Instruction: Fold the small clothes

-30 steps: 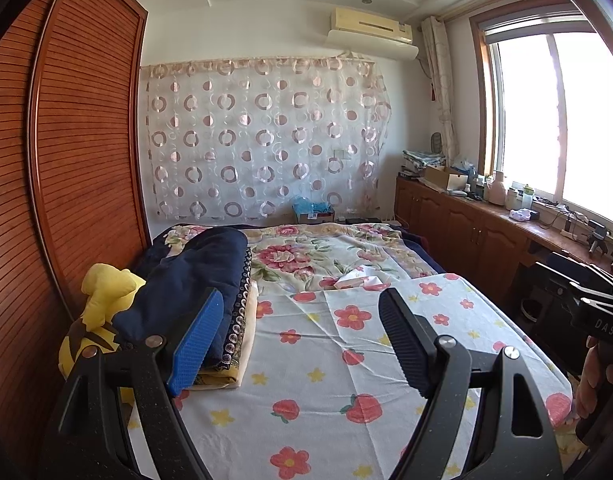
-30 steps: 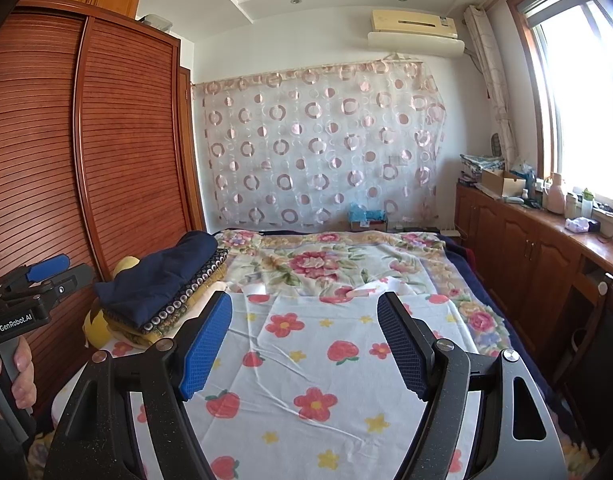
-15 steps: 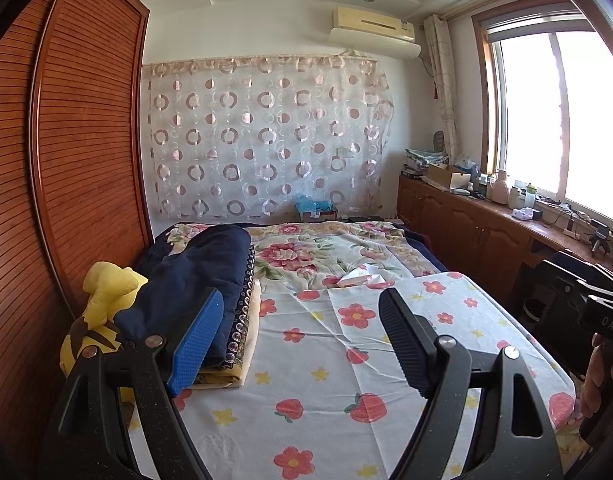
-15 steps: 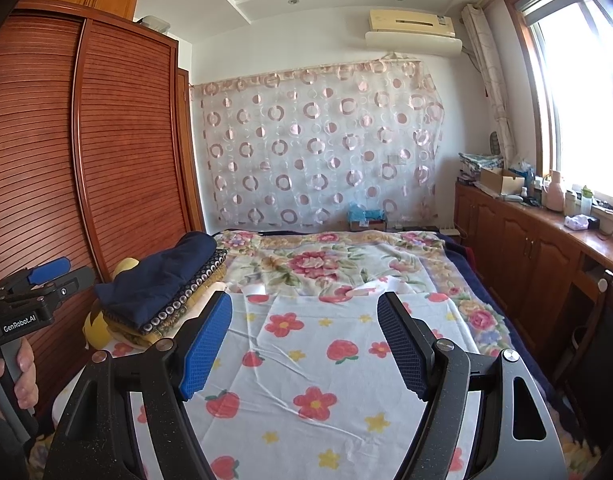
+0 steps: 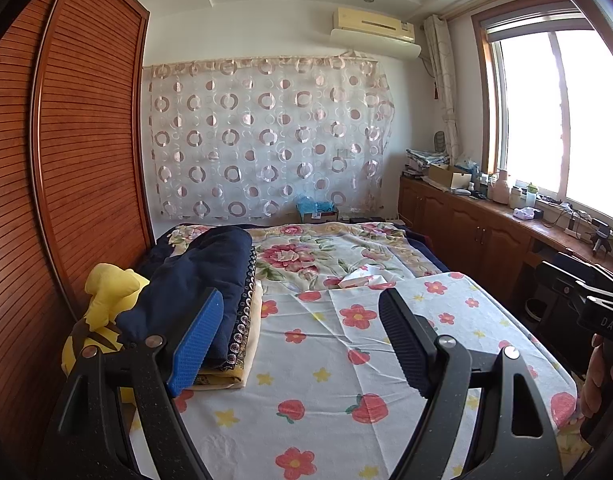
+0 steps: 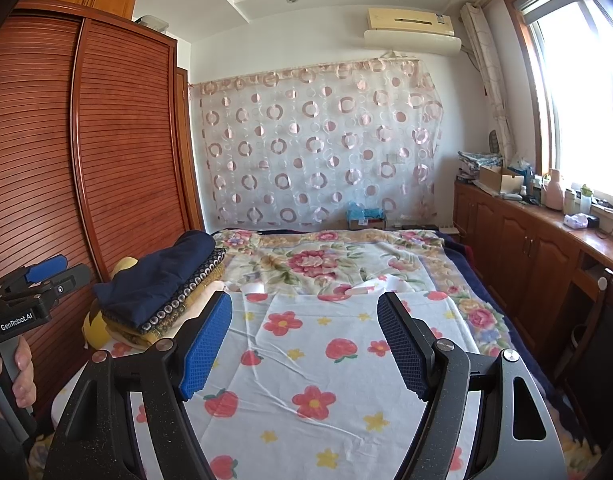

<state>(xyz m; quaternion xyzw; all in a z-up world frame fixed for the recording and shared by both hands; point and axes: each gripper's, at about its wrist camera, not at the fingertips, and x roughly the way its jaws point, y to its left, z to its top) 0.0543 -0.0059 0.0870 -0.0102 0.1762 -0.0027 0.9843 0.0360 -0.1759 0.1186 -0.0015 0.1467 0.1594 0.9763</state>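
Note:
A stack of folded clothes, navy on top [image 5: 210, 280], lies at the bed's left side; it also shows in the right wrist view [image 6: 162, 284]. A small white crumpled cloth [image 5: 362, 280] lies mid-bed on the floral blanket, seen too in the right wrist view [image 6: 366, 288]. My left gripper [image 5: 302, 340] is open and empty above the flowered sheet [image 5: 326, 360]. My right gripper [image 6: 304, 344] is open and empty above the same sheet [image 6: 306, 360]. Each gripper's body shows at the edge of the other's view.
A yellow plush toy [image 5: 102, 300] sits left of the stack, against the slatted wooden wardrobe [image 5: 74, 160]. A wooden cabinet counter [image 5: 486, 232] with boxes and bottles runs along the right under the window. A patterned curtain [image 5: 266, 140] hangs on the far wall.
Both views have shifted only slightly; the left gripper tilted up a little. Both grippers stay open and empty.

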